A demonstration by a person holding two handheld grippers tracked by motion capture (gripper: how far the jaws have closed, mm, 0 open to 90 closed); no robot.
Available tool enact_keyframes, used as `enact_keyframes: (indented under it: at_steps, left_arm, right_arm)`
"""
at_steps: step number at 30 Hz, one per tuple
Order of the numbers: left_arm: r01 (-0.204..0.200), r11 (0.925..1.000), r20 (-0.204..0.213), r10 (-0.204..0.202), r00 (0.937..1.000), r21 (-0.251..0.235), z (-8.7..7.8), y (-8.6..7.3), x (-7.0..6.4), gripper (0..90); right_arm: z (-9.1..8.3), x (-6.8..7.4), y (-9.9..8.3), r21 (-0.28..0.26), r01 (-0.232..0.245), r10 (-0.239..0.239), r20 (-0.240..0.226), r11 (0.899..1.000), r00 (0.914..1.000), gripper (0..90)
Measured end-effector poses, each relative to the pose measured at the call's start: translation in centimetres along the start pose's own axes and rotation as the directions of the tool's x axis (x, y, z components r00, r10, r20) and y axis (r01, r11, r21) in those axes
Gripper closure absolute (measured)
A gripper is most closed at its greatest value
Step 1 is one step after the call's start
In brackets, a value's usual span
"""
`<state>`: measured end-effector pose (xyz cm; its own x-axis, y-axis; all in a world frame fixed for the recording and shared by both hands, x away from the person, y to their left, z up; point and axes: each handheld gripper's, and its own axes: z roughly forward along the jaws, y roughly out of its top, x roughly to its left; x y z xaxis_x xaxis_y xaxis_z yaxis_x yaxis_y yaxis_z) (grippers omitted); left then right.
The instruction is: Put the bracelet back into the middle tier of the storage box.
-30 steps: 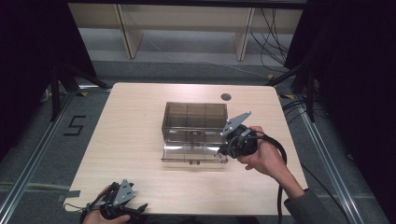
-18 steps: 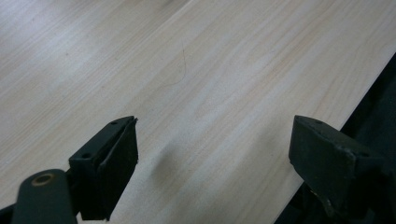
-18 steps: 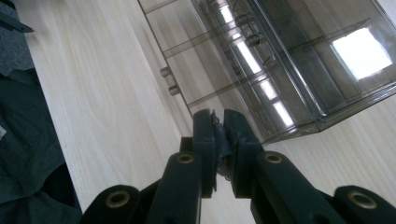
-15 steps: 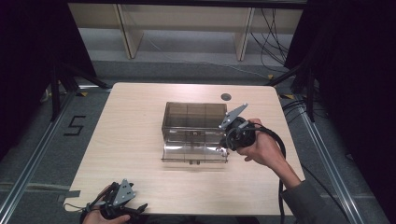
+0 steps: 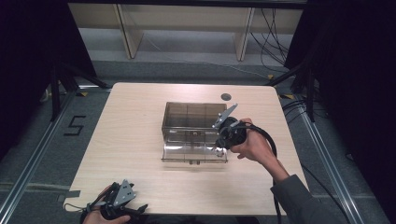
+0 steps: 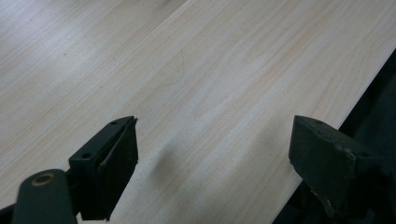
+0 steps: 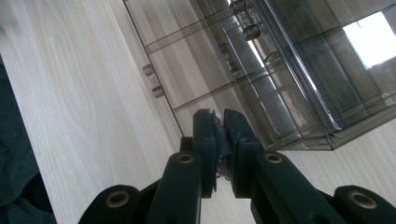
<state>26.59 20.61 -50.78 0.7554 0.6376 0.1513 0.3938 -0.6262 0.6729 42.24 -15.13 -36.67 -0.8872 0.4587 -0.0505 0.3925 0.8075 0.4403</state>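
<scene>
Right tongs (image 7: 217,126) pinched the drawer (image 5: 194,153) wall at the clear organizer box (image 5: 191,116); mid-slide step, next likely a straight push or pull. Left tongs (image 6: 212,154) spread, idle over bench (image 5: 135,121).

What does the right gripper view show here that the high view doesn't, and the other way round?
Right gripper view: the right hand-held gripper with its jaws nearly shut on something small and unclear, by the lid's edge, plus the lid's small knobs. High view: the left hand-held gripper at the near table edge and the dark disc. Both: the smoky clear box, its lid folded open, and the wooden tabletop.
</scene>
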Motion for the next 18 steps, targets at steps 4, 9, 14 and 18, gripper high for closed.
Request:
enact_keyframes:
  at_steps: [4,9,14,18]
  left_arm:
    - [0.003,1.0,0.003,-0.003,1.0,-0.002,0.1,0.0,-0.1,15.6]
    - [0.0,1.0,0.002,0.0,1.0,0.0,0.0,0.0,0.0,15.5]
    - [0.002,1.0,0.002,-0.002,1.0,-0.002,0.0,0.1,0.0,15.5]
    - [0.004,1.0,0.004,-0.004,1.0,0.0,0.0,0.0,0.0,15.5]
  right_arm:
    - [1.3,-0.4,0.0,0.018,-0.001,0.001,-0.011,1.0,0.9999,84.4]
    - [2.7,-0.7,0.0,0.04,-0.004,0.006,-0.028,0.999,0.9996,84.4]
    - [4.0,-0.9,0.0,0.076,0.001,0.001,-0.027,0.997,0.9996,84.3]
    - [4.9,-0.9,0.0,0.11,0.005,0.0,-0.04,0.994,0.9992,84.3]
